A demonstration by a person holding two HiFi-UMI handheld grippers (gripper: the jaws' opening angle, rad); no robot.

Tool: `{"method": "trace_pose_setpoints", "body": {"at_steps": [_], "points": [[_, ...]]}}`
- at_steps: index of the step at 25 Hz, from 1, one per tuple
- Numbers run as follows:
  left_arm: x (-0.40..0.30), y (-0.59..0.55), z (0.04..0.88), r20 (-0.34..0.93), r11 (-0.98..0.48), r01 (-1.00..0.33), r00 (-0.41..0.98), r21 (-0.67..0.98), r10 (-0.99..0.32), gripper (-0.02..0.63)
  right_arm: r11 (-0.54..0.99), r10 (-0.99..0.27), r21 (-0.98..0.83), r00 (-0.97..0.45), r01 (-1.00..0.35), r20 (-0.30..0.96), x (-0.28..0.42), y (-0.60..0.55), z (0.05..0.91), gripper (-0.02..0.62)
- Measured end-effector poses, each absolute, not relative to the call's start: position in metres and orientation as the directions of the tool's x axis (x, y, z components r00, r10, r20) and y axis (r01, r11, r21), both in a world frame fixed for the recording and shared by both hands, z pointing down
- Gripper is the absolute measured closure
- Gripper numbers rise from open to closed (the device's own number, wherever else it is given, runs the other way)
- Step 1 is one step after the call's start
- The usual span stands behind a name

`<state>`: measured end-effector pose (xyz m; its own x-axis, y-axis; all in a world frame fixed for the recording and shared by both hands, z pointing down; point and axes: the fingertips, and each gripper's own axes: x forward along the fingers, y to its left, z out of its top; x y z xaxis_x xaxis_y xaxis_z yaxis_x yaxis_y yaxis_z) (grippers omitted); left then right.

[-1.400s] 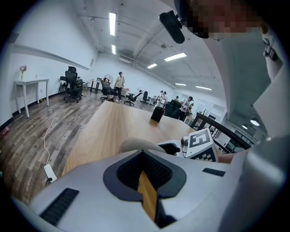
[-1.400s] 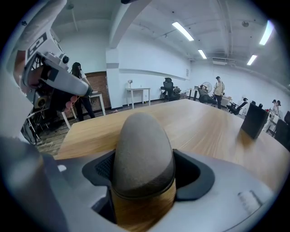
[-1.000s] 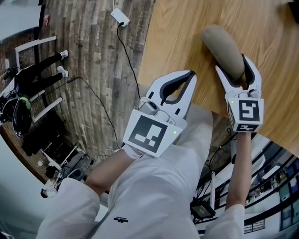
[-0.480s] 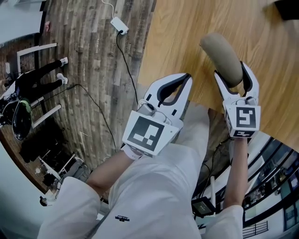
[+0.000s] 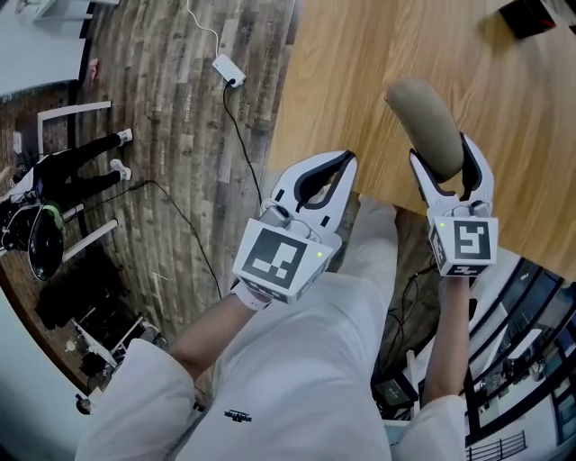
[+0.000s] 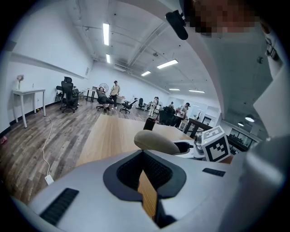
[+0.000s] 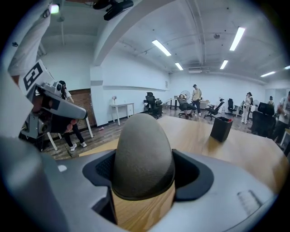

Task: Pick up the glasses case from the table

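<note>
The glasses case (image 5: 423, 112) is a taupe, rounded oblong, held above the wooden table (image 5: 360, 72) near its front edge. My right gripper (image 5: 445, 155) is shut on its near end, one jaw on each side. In the right gripper view the case (image 7: 142, 149) fills the gap of the right gripper (image 7: 145, 177) and sticks out forward. My left gripper (image 5: 344, 160) hangs beside it over the table's edge, shut with nothing in it. From the left gripper (image 6: 145, 181) I see the case (image 6: 156, 142) to the right.
A black box (image 5: 526, 13) stands at the table's far right, also in the right gripper view as the black box (image 7: 221, 128). A white power strip (image 5: 227, 69) and cable lie on the plank floor at left. Chairs and people are far off.
Both grippers have risen a little and now sit higher in the head view. The case has come up with the right gripper, still clamped. The left jaws stay shut.
</note>
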<state>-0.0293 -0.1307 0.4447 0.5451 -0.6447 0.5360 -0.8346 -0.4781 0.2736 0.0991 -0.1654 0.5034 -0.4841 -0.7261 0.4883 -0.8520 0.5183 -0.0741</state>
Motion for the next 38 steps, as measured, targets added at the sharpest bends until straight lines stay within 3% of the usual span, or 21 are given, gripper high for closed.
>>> {"method": "trace_pose_setpoints", "body": {"at_steps": [38], "points": [[-0.07,-0.109,0.301,0.34,-0.538,-0.804,0.595,0.255,-0.728,0.6,0.273,-0.927,0.047,-0.25,-0.961,0.28,0.156,-0.077,0.3,0.224]]}}
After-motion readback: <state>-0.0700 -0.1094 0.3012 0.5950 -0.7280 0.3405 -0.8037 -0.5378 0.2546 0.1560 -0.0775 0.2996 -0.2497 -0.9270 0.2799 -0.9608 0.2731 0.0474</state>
